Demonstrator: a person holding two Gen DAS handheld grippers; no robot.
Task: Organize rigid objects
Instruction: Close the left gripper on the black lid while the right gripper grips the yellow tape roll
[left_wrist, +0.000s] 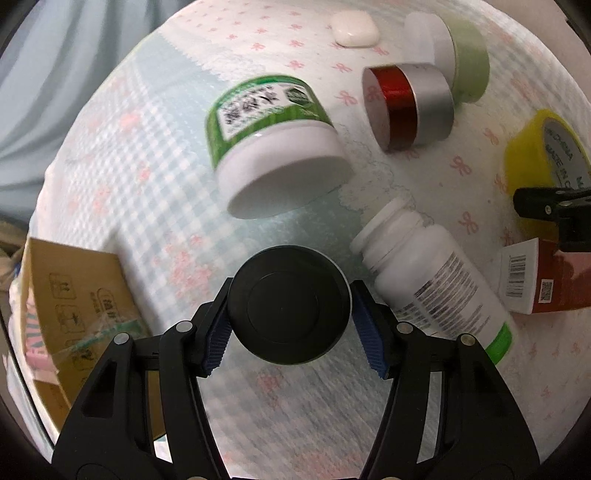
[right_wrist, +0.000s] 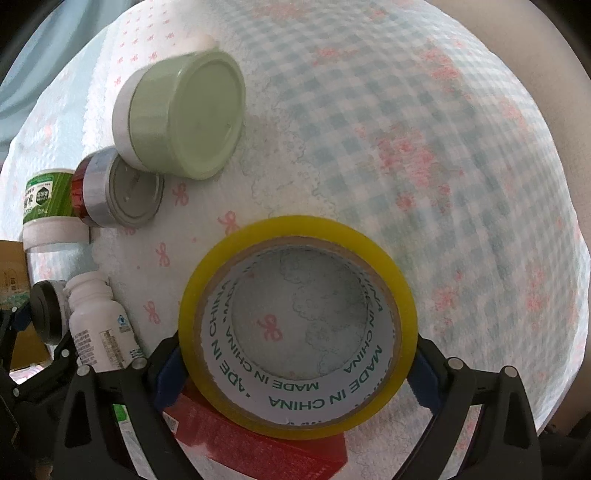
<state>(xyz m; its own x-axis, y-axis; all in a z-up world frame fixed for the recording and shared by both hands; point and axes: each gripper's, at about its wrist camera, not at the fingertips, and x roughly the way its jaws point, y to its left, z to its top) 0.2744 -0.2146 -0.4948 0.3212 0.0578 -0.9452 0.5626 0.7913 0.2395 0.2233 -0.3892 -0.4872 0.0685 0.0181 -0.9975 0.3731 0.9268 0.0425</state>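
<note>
while the left gripper (left_wrist: 290, 325) has its jaws clamped on a round black lid (left_wrist: 289, 303), a white pill bottle (left_wrist: 432, 280) lies at its 2 o'clock on the checked surface (left_wrist: 155, 155). the right gripper (right_wrist: 298, 363) jaws grip the yellow tape roll (right_wrist: 298, 326), a red box (right_wrist: 258, 443) at 7 o'clock beneath it.

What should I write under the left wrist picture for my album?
Left gripper clamps a round black lid above a checked cloth.

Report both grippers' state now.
Left gripper: closed on the black round lid.
Right gripper: closed on the yellow tape roll.
</note>
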